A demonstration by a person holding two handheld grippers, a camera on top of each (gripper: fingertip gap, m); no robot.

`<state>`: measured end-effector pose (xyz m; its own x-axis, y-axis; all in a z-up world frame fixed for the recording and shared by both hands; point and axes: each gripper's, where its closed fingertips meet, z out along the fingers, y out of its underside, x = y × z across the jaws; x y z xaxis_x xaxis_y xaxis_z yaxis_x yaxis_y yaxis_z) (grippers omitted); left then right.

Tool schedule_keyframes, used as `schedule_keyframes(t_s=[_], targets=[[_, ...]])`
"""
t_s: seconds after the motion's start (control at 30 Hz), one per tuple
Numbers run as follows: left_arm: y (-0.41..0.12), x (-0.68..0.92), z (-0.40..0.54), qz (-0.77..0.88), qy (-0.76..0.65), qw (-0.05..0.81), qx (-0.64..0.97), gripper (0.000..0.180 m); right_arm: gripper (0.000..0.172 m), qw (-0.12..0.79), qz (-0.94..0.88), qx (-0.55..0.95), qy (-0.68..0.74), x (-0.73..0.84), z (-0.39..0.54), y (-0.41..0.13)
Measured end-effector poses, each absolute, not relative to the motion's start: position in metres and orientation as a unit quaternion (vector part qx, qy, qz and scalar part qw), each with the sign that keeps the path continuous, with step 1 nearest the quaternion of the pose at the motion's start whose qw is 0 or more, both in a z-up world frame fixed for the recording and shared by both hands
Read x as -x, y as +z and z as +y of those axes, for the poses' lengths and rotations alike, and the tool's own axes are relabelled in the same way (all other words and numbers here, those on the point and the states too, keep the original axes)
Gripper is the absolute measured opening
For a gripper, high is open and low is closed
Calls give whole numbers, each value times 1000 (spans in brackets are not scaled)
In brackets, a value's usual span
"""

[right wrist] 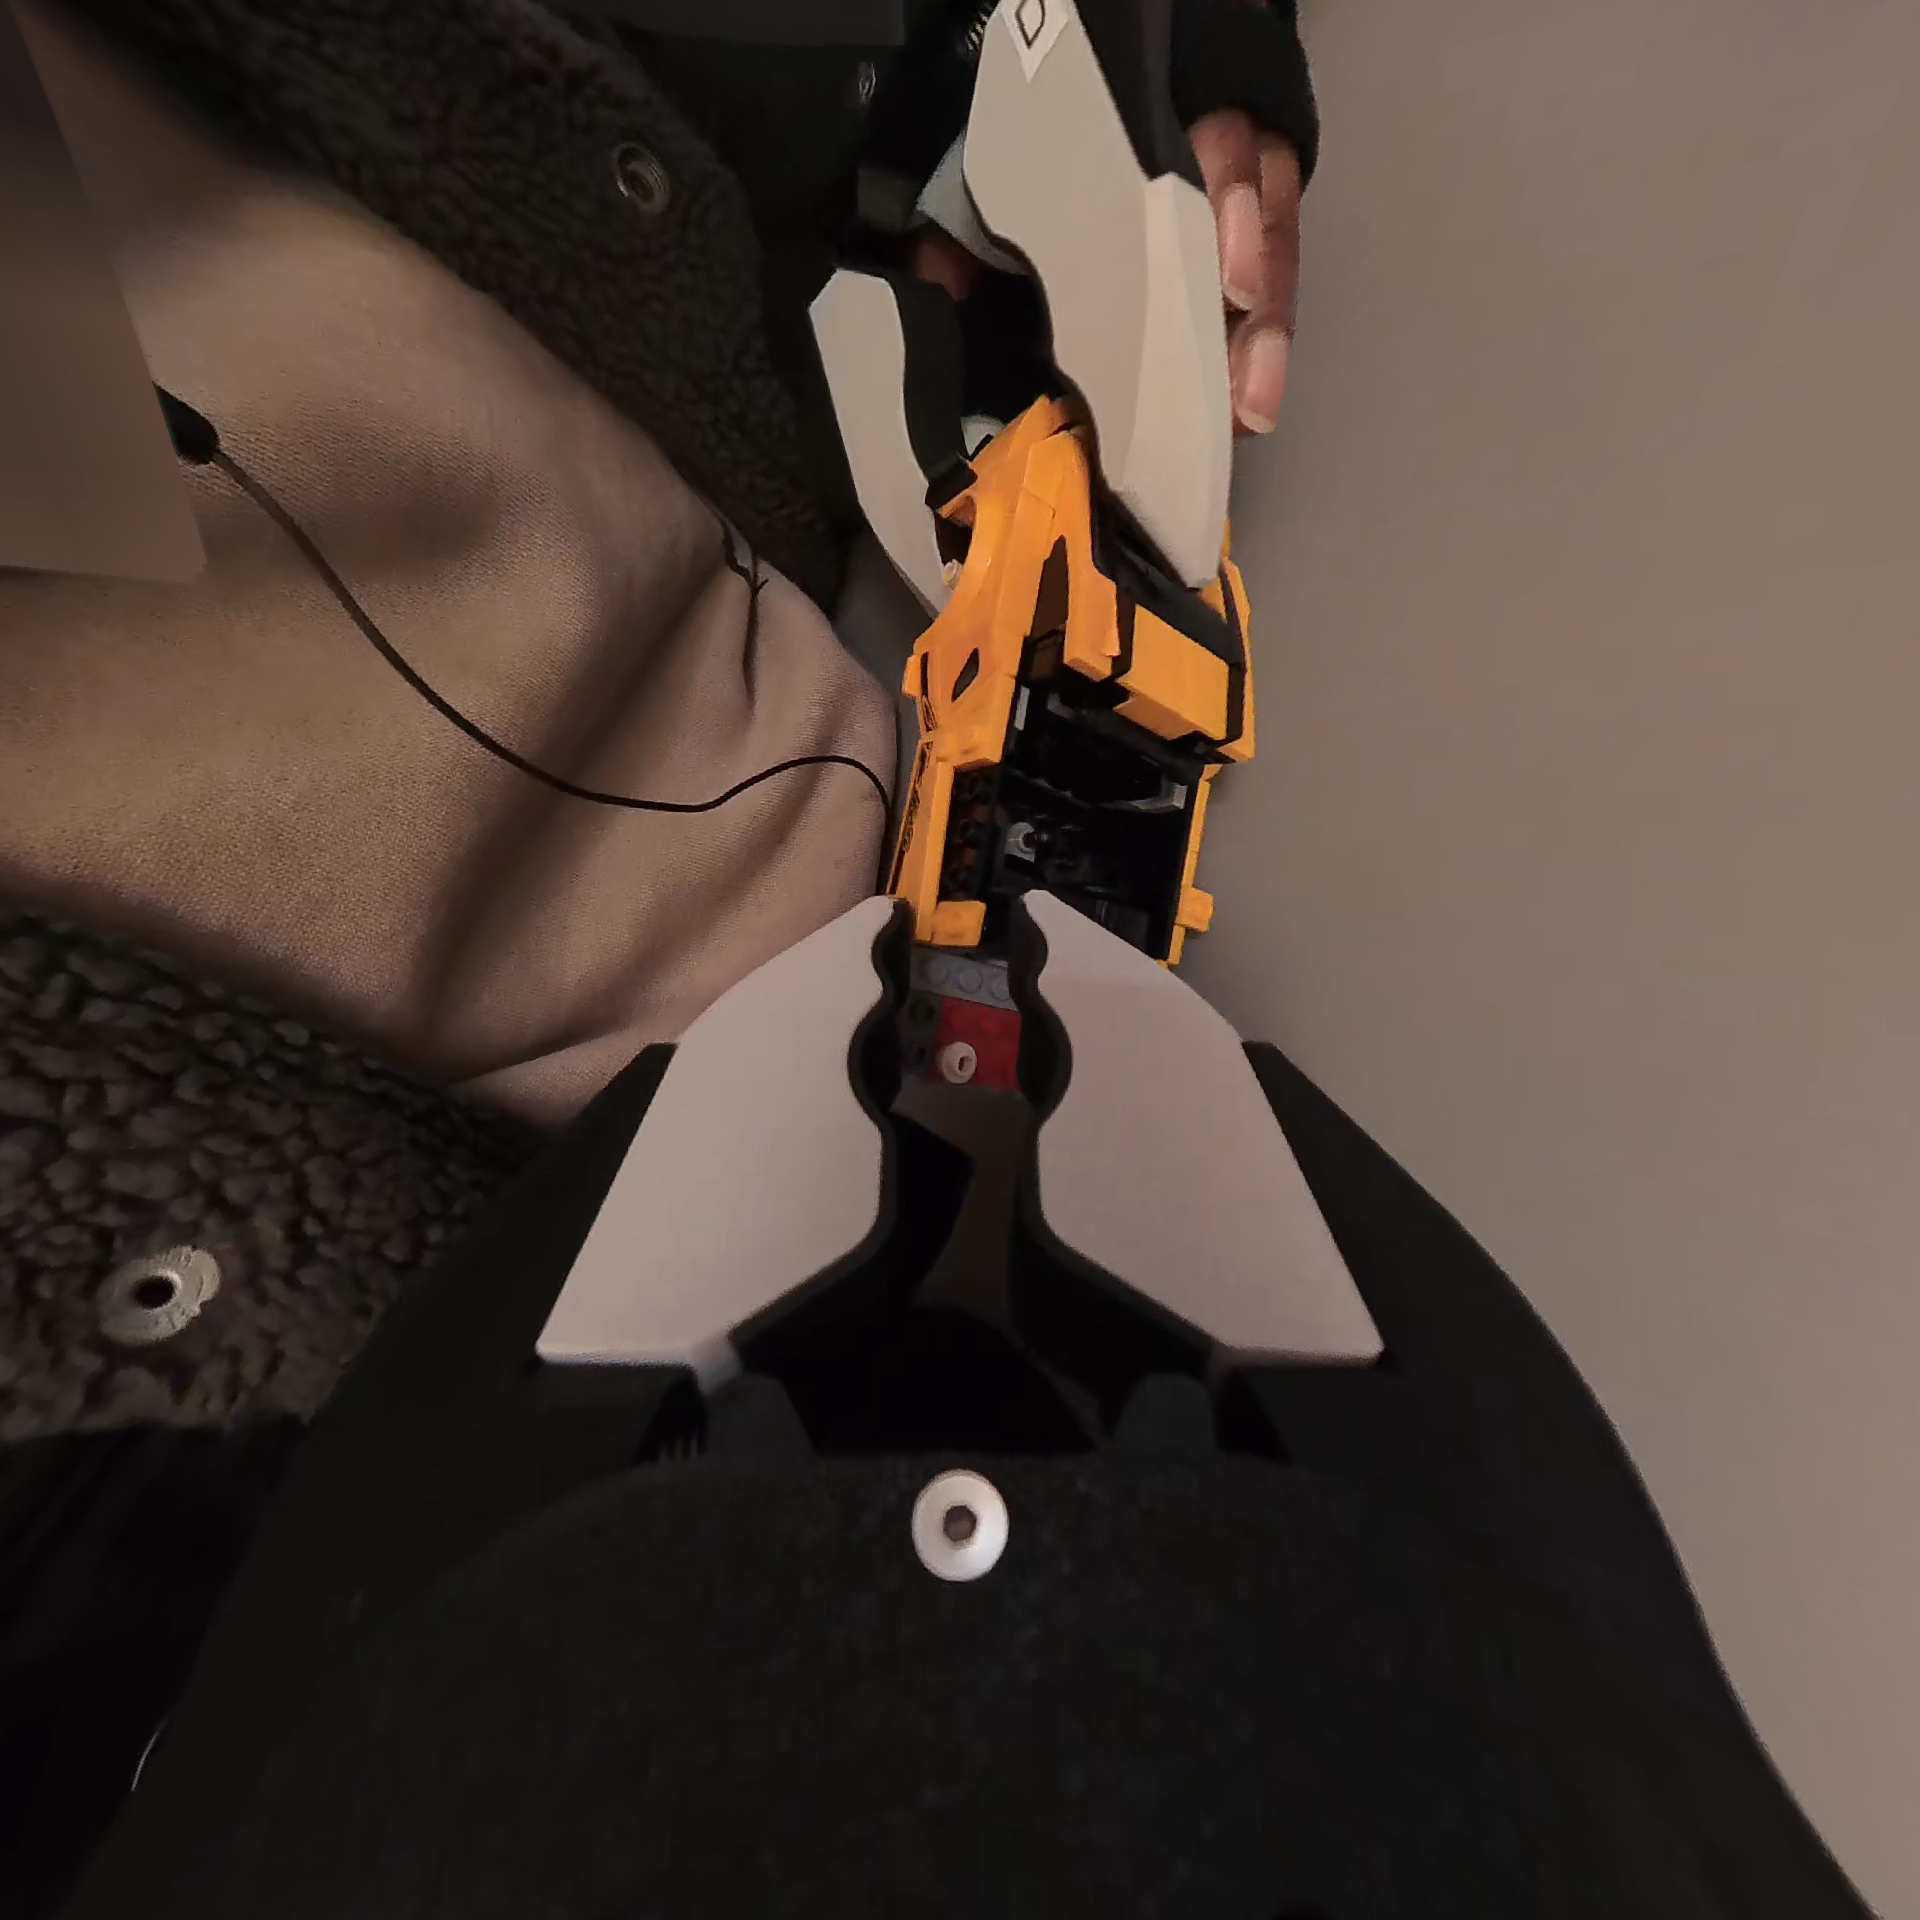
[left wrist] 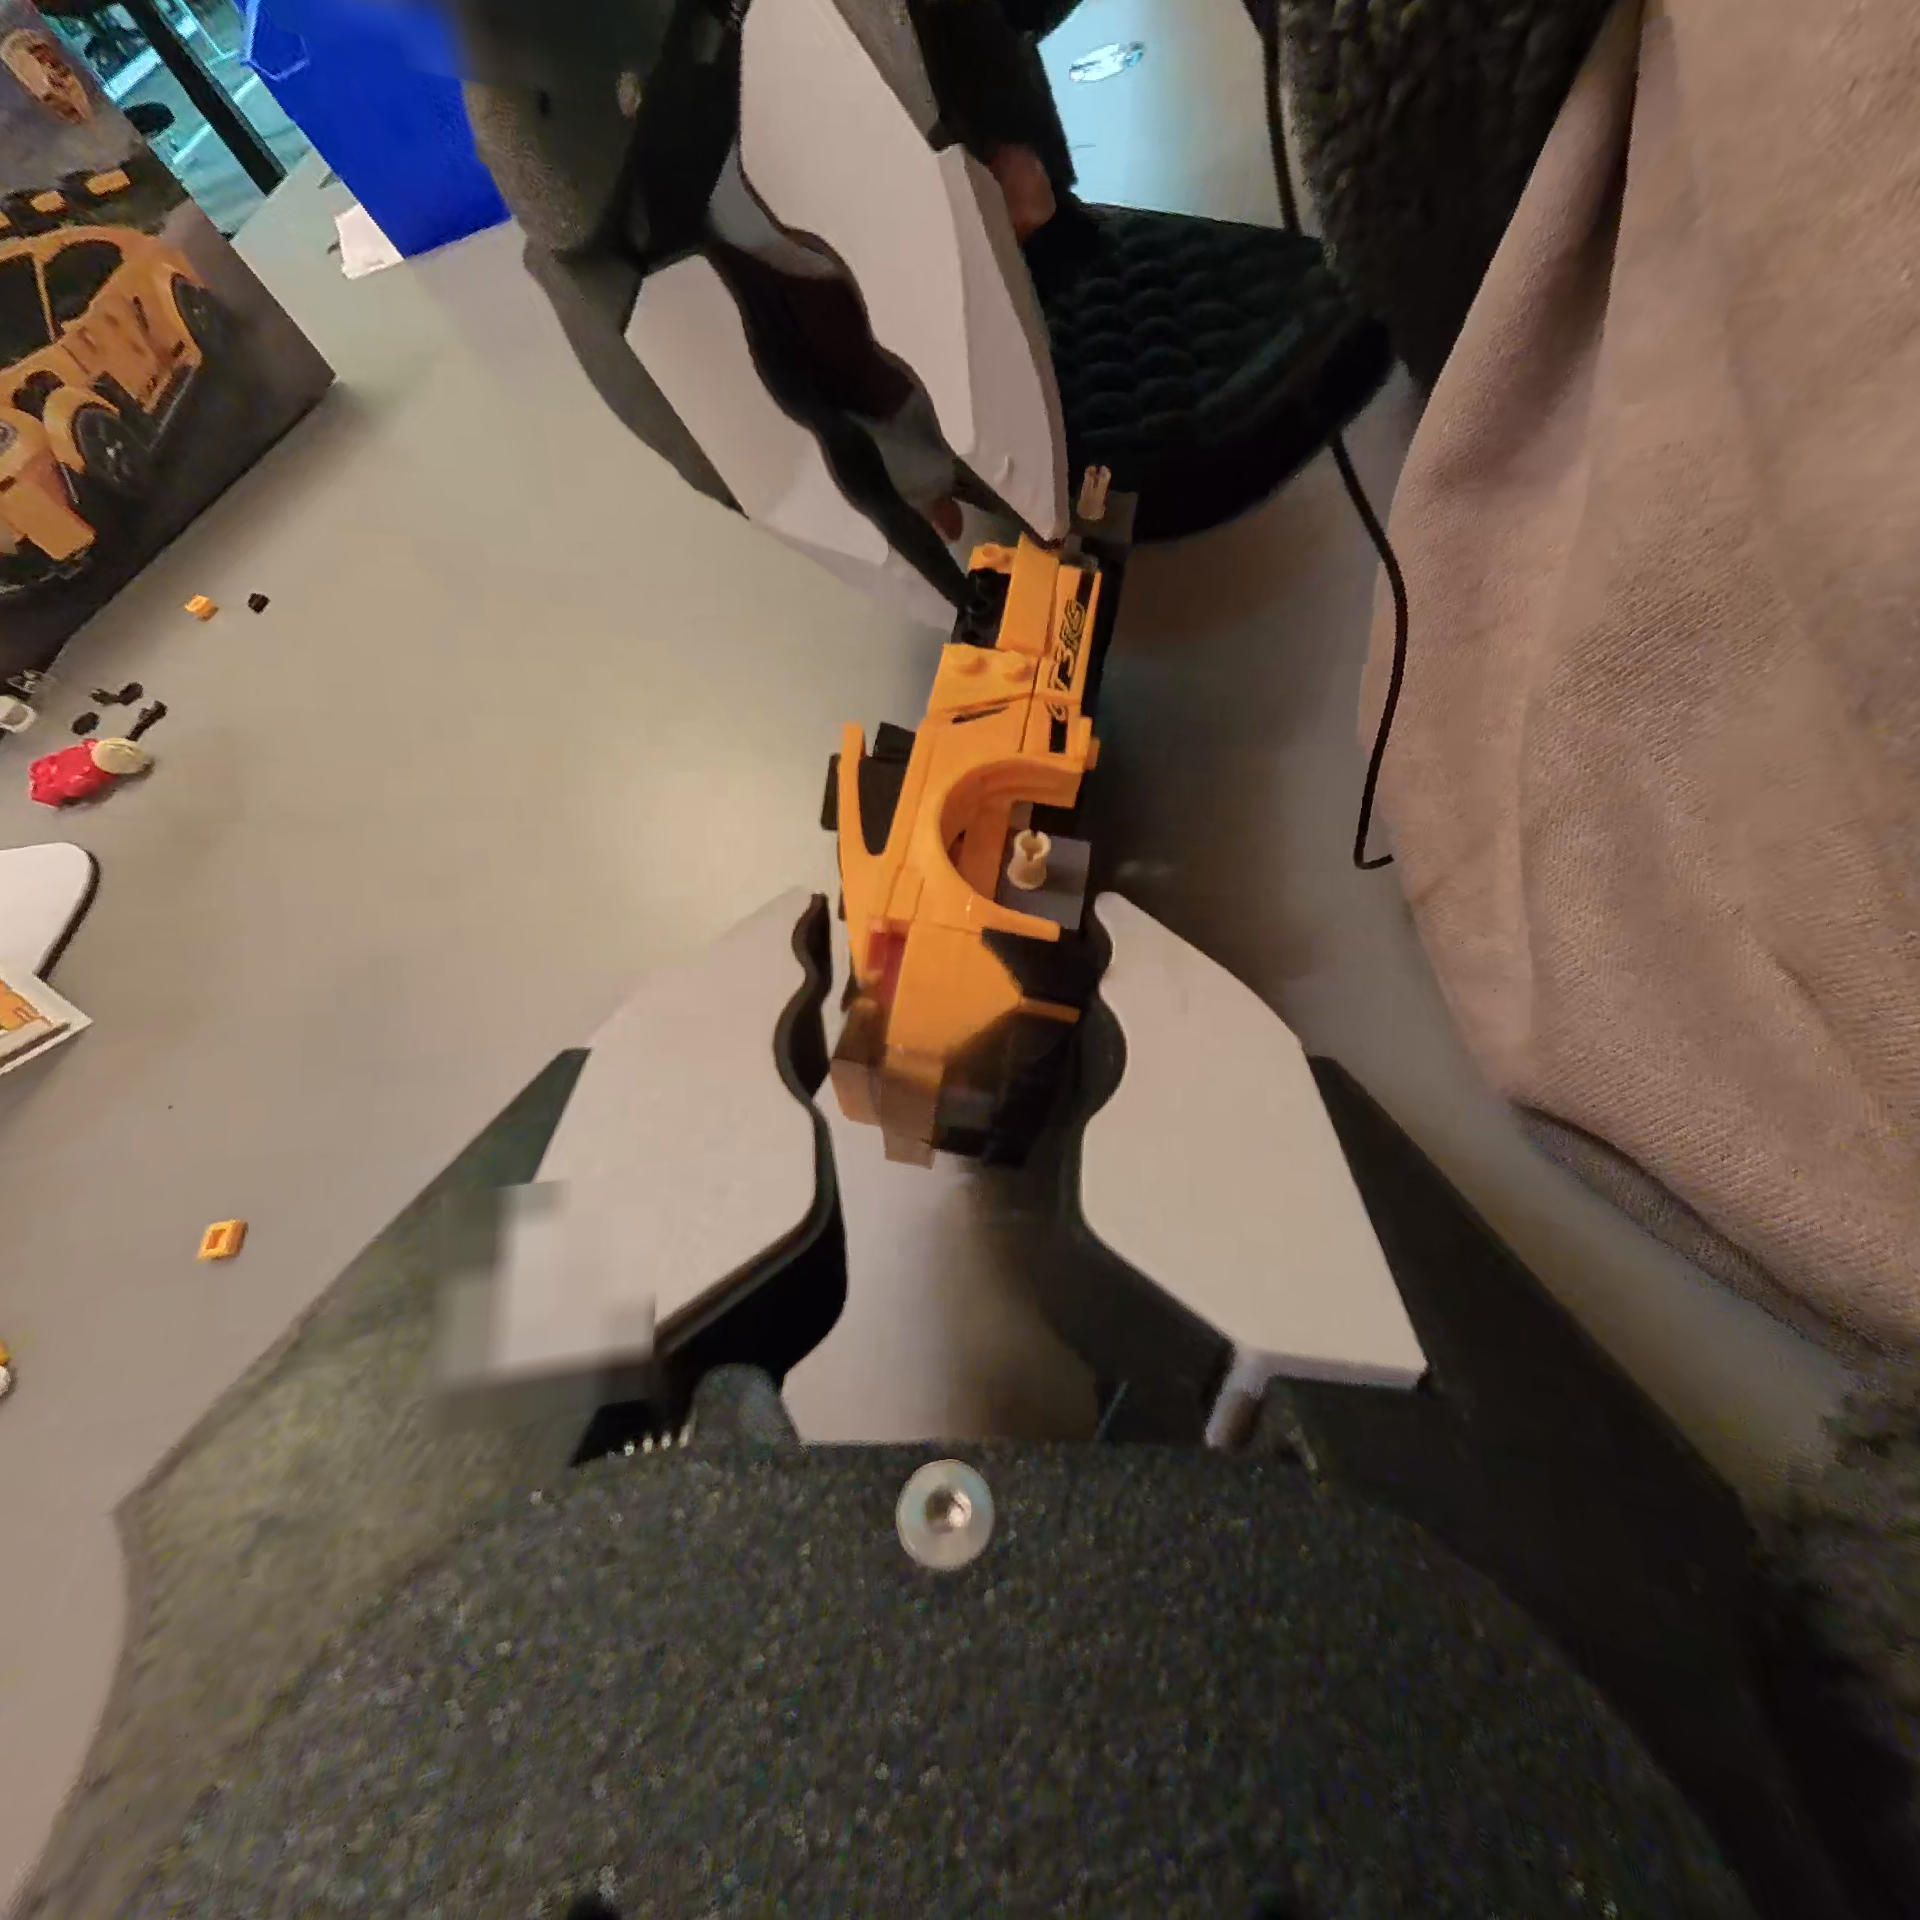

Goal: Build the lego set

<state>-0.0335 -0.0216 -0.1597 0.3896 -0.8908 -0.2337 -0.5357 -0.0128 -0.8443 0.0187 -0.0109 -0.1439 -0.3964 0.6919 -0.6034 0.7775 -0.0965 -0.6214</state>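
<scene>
Left wrist view: the left gripper (left wrist: 961,997) has its fingers (left wrist: 717,1039) clamped on one end of an orange-and-black brick-built toy car (left wrist: 987,790), the body filling the space between the two pads. The car is held above the grey bench (left wrist: 468,623), close to the person's beige garment (left wrist: 1662,727). At the car's far end the right gripper (left wrist: 1023,540) meets it, its white fingers closed onto that end. A cream axle pin (left wrist: 1029,857) projects beneath the orange wheel arch.

Right wrist view: the right gripper (right wrist: 961,935) grips the narrow front section of the same car (right wrist: 1081,727), its fingers (right wrist: 790,1039) pressed on a grey-and-red brick stack (right wrist: 971,1023) there. The car's open black interior faces the camera. The left gripper (right wrist: 1039,520) clamps the opposite end, a hand (right wrist: 1257,270) behind it.

On the bench, well apart from the car: the set's box (left wrist: 104,343) with a printed orange car, a red piece (left wrist: 62,774), small black pieces (left wrist: 120,707), loose orange pieces (left wrist: 221,1238), and a blue bin (left wrist: 384,114) beyond. A thin black cable (left wrist: 1387,644) hangs along the garment.
</scene>
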Motion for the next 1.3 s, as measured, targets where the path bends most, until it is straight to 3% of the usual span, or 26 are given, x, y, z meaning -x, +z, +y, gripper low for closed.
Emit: schedule_keyframes(t_s=[0.47,0.8,1.3], targets=[[-156,31,-26,543,-152,496,660,41,17,-33,698,-534,-476,-20,-18,-144],[-156,28,-28,548,-149,502,652,41,25,-45,684,-530,-500,-24,-19,-137],[-158,28,-25,518,-197,482,678,41,22,-69,675,-546,-491,-15,-16,-143]])
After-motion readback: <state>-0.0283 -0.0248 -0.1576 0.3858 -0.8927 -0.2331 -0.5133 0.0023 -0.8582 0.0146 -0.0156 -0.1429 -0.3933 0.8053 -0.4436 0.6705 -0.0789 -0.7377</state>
